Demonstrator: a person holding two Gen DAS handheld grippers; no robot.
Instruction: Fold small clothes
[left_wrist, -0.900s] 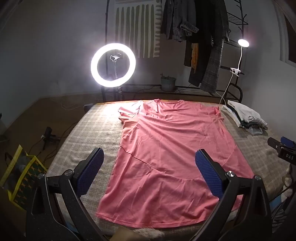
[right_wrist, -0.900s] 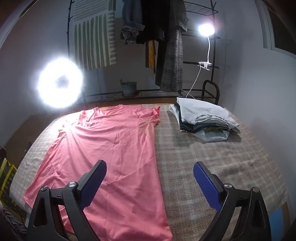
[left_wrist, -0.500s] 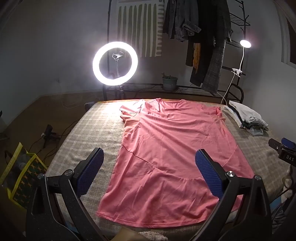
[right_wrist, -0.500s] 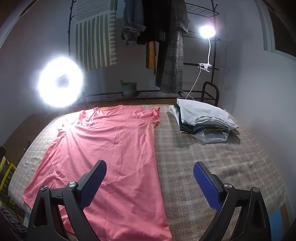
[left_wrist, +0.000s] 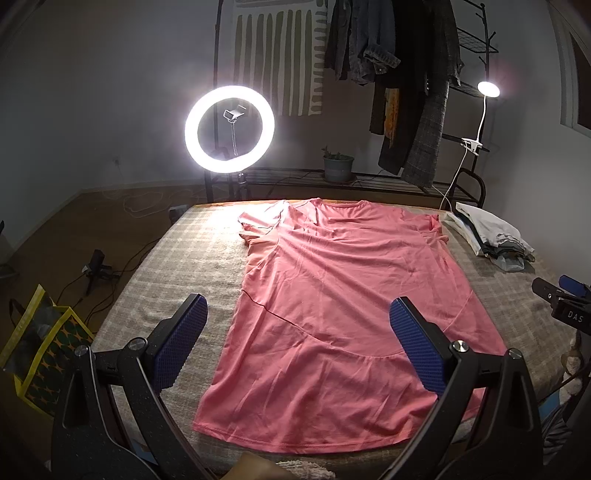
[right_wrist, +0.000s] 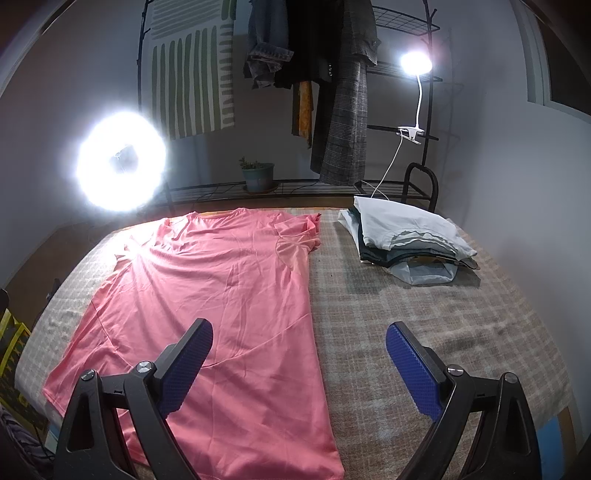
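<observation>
**Both grippers held wide above a spread pink T-shirt**

The left gripper (left_wrist: 297, 336) hangs over the near end of the pink T-shirt (left_wrist: 343, 314), its blue-padded fingers (left_wrist: 181, 343) spread wide with nothing between them; one finger sits over the bare cover beside the shirt's left edge, the other over the shirt's right half. The right gripper (right_wrist: 299, 363) is likewise wide apart and holds nothing, straddling the shirt's right edge: one finger over the pink cloth, the other over the bare cover.

The T-shirt lies flat and unfolded on the checked beige table cover (right_wrist: 424, 314), hem toward the cameras and collar at the far edge. Its sleeves look bunched or tucked in near the shoulders. Light creases run across the body.

Beside the shirt's right shoulder, apart from it, sits a stack of folded clothes (right_wrist: 406, 236) with a white piece on top. Beyond the shirt's collar stand a lit ring light (left_wrist: 229, 128), a small potted plant (left_wrist: 338, 166) on a low rack, and hanging garments (left_wrist: 406, 85). A clip lamp (right_wrist: 416, 62) shines beyond the stack.
</observation>
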